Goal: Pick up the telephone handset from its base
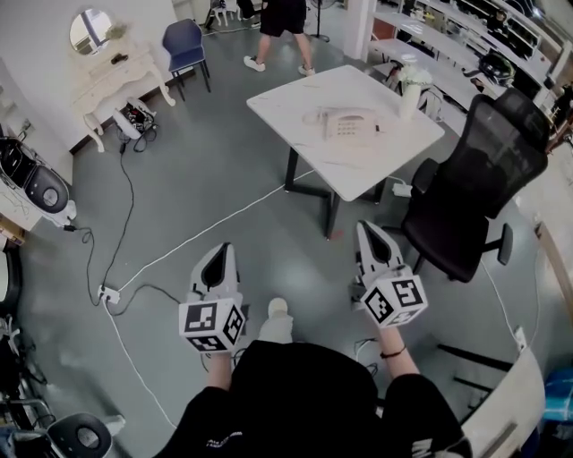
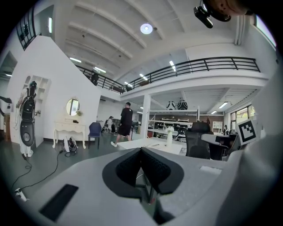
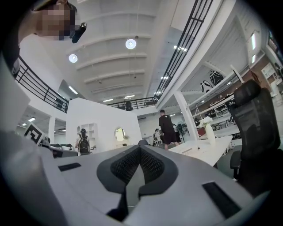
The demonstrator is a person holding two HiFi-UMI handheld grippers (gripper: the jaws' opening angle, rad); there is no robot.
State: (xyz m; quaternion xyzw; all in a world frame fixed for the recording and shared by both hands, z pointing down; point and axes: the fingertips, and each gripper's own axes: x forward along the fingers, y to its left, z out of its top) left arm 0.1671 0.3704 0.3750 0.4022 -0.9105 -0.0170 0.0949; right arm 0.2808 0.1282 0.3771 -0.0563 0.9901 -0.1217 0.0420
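The white telephone (image 1: 351, 126), handset resting on its base, sits on the white table (image 1: 295, 100) some way ahead of me. Both grippers hang low over the grey floor, short of the table and apart from it. My left gripper (image 1: 224, 250) is shut with nothing in it; in the left gripper view (image 2: 141, 150) its pads meet, and the table (image 2: 154, 144) shows beyond them. My right gripper (image 1: 365, 229) points at the table's near corner, also shut and holding nothing (image 3: 139, 148). The table (image 3: 208, 151) lies to its right in the right gripper view; I cannot make out the phone there.
A black office chair (image 1: 479, 179) stands close to the table's right side. A white vase (image 1: 410, 89) is on the table beyond the phone. Cables and a power strip (image 1: 107, 293) lie on the floor at left. A person (image 1: 282, 27) walks beyond the table, near a blue chair (image 1: 185, 46).
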